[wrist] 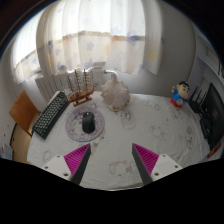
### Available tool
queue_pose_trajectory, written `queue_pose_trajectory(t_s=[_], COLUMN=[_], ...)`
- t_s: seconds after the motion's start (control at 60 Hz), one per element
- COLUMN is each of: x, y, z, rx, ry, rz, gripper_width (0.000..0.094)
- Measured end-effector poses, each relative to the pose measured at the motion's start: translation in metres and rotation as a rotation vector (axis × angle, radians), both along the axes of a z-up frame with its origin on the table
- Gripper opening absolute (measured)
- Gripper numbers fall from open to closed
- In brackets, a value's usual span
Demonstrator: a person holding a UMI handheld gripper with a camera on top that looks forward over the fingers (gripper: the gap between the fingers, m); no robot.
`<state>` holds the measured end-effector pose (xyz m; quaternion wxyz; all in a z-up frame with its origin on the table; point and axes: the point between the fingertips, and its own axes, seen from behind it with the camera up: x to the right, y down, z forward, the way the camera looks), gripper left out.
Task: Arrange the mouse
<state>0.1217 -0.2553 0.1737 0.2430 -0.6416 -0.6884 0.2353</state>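
**A:** Entry, mouse position?

**B:** I see the mouse [88,122] as a small dark object sitting on a round patterned mat [84,127], on the white table [120,150]. It lies well beyond the tool's tips, ahead and to the left of them. From here it reads as a compact upright dark shape; I cannot tell its long axis or which way its front points.

**A:** Tool state?

**B:** Tool [114,160] is released: the two fingers stand wide apart, magenta pads [77,158] facing inward, with nothing between them but bare table surface. It hovers over the near edge of the table and touches nothing.

**A:** Surroundings, working outward?

**B:** Left of the mat, a dark keyboard [50,113] lies diagonally, its long axis running from the near left toward the far middle. Beyond the mat stands a model sailing ship [82,85], and just right of it a pale lumpy ornament [116,96]. A small blue and red figure [179,96] sits near the far right rim. Curtained windows [100,35] fill the back.
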Motion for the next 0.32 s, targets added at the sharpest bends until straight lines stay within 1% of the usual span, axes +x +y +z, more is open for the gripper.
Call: queue_pose_trajectory(t_s=[0.133, 0.167, 0.25, 0.317], x=[0.011, 0.012, 0.011, 0.014], y=[0.018, 0.022, 0.034, 0.035], z=[0.004, 0.003, 0.007, 0.006], rx=[0.017, 0.014, 0.039, 0.030], ry=[0.002, 0.000, 0.017, 0.011], rz=[0.004, -0.002, -0.019, -0.022], gripper_width=[0.0851, 0.0855, 0.0855, 0.0863])
